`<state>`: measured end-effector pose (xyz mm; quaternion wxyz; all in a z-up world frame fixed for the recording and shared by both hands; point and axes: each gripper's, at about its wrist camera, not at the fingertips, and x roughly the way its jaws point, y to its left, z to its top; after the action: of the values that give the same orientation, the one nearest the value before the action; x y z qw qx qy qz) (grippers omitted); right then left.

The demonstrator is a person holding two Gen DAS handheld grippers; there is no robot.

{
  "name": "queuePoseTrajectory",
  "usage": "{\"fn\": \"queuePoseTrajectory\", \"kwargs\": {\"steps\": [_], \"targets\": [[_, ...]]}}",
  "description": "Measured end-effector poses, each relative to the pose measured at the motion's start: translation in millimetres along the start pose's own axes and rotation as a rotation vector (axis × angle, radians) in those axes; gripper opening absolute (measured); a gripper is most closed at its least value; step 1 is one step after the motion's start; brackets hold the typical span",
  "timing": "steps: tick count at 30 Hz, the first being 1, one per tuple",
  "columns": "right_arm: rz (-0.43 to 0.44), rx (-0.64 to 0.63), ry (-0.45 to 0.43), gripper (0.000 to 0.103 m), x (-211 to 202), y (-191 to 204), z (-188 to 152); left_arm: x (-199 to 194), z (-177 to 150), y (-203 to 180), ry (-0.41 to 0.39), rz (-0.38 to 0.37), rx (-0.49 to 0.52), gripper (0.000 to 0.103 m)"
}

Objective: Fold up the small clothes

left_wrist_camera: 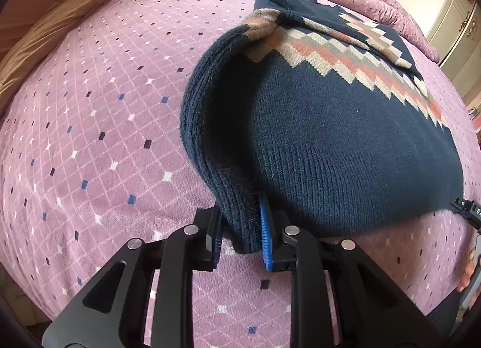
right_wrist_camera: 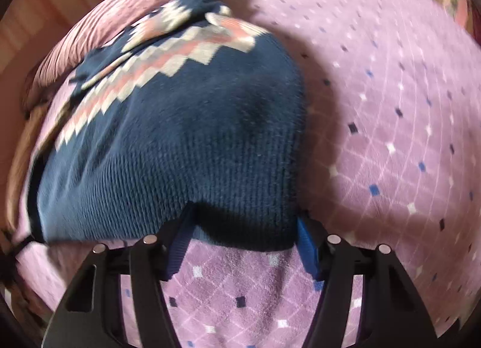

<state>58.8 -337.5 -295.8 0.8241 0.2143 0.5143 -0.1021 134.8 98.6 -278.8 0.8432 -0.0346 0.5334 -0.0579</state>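
My right wrist view is smeared with motion blur, so the knit and the zigzag band read only as soft shapes there, and the left edge of that frame is too muddy to make out. In the left wrist view the sweater (left_wrist_camera: 345,143) is sharp: navy knit with a pink, cream and grey zigzag band. It lies on the lilac diamond-patterned bedspread (left_wrist_camera: 99,125), filling the centre and right of the frame, its long axis running from the ribbed hem at the bottom centre up toward the upper right, where a folded-over part sits on top. What lies beneath that folded part is hidden.

My left gripper (left_wrist_camera: 240,245) has its fingers clamped on the rolled ribbed hem, which bulges up and curls over at the left side of the garment. My right gripper (right_wrist_camera: 243,245) has its fingers spread wide; the near edge of the sweater (right_wrist_camera: 180,143) sits between them, but the blur and shadow keep me from telling whether either pad touches the cloth. That gripper's tip (left_wrist_camera: 469,209) pokes in at the right edge of the left view, mostly cut off, with a bit of my hand below it at the lower right.

A tan cloth (left_wrist_camera: 39,47) lies bunched at the upper left, partly out of frame.
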Motion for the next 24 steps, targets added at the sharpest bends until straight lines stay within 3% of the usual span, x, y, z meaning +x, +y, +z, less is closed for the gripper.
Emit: {"fn": "queuePoseTrajectory", "kwargs": {"steps": [3, 4, 5, 7, 12, 19, 24], "targets": [[0.019, 0.067, 0.020, 0.048, 0, -10, 6, 0, 0, -1, 0.000, 0.006, 0.011, 0.020], [0.014, 0.068, 0.017, 0.036, 0, -11, 6, 1, 0, -2, 0.000, 0.008, 0.014, 0.020], [0.024, 0.064, 0.014, 0.017, -1, -12, 5, 0, 0, -2, -0.001, 0.009, 0.018, 0.020], [0.031, 0.043, 0.008, 0.012, -4, -6, 6, -1, 0, -4, -0.010, 0.012, 0.023, 0.019], [-0.079, -0.141, -0.098, 0.011, -26, 28, 8, -15, 2, -11, -0.076, 0.048, 0.091, 0.014], [-0.246, -0.493, -0.360, 0.008, -71, 78, 15, -39, 17, -18, -0.212, 0.053, 0.118, 0.013], [-0.266, -0.574, -0.434, 0.008, -78, 95, 41, -49, 49, -33, -0.315, 0.087, 0.162, 0.012]]}}
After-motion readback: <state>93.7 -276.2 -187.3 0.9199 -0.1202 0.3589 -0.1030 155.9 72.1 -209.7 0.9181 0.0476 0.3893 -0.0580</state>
